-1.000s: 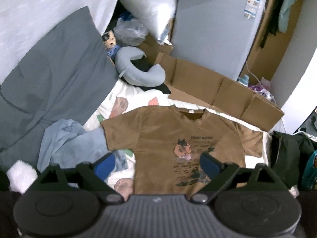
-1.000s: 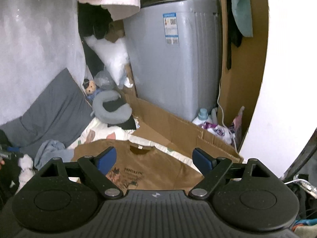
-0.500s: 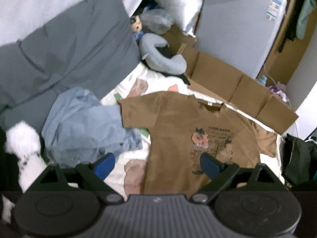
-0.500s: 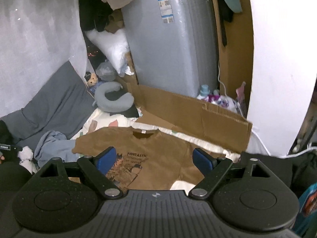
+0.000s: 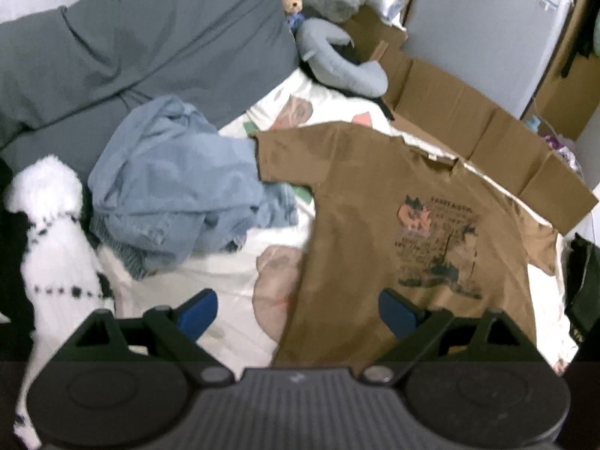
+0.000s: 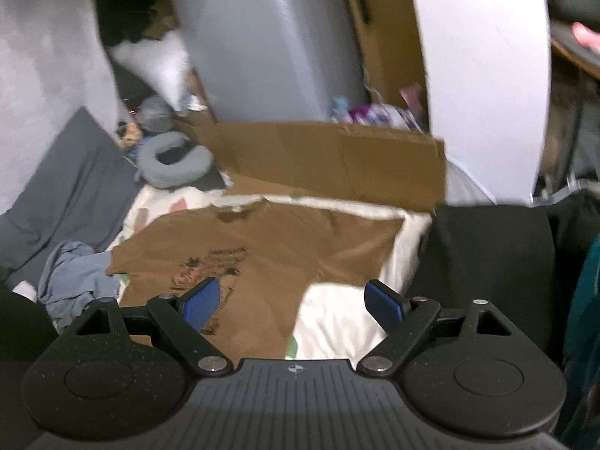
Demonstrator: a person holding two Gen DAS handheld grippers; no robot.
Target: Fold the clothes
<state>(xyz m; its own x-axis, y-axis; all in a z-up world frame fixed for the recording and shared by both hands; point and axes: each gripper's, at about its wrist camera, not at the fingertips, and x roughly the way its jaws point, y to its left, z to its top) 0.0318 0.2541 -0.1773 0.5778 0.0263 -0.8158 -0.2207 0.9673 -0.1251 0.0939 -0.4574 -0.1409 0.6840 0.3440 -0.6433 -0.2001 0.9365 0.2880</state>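
A brown short-sleeved T-shirt with a dark printed graphic on the chest [image 5: 393, 225] lies spread flat, front side up, on a white bed sheet with pale pastel patches [image 5: 232, 273], its collar toward a long strip of flattened brown cardboard [image 5: 487, 131] that runs along the far edge of the bed. The left gripper [image 5: 298, 309] hovers above the shirt's lower hem, released, its two blue-padded fingers wide apart with nothing between them; one pad sits over the bare sheet and the other over the shirt's lower right area. The right gripper [image 6: 292, 302] is likewise released and empty, poised over the shirt's hem and the sheet beside it, near the sleeve that reaches toward the bed's right edge. Just beside the shirt's other sleeve sits a crumpled pile of light blue denim [image 5: 176, 187], its edge touching or slipping under that sleeve. A dark grey cushion or blanket [image 5: 131, 45] rises behind the denim, and a grey U-shaped neck pillow [image 5: 337, 63] rests beyond the sheet's far corner. A fluffy white fabric with black dotted stitching [image 5: 56, 232] lies at the near left. Dark clothing [image 6: 487, 255] is heaped at the bed's right side.
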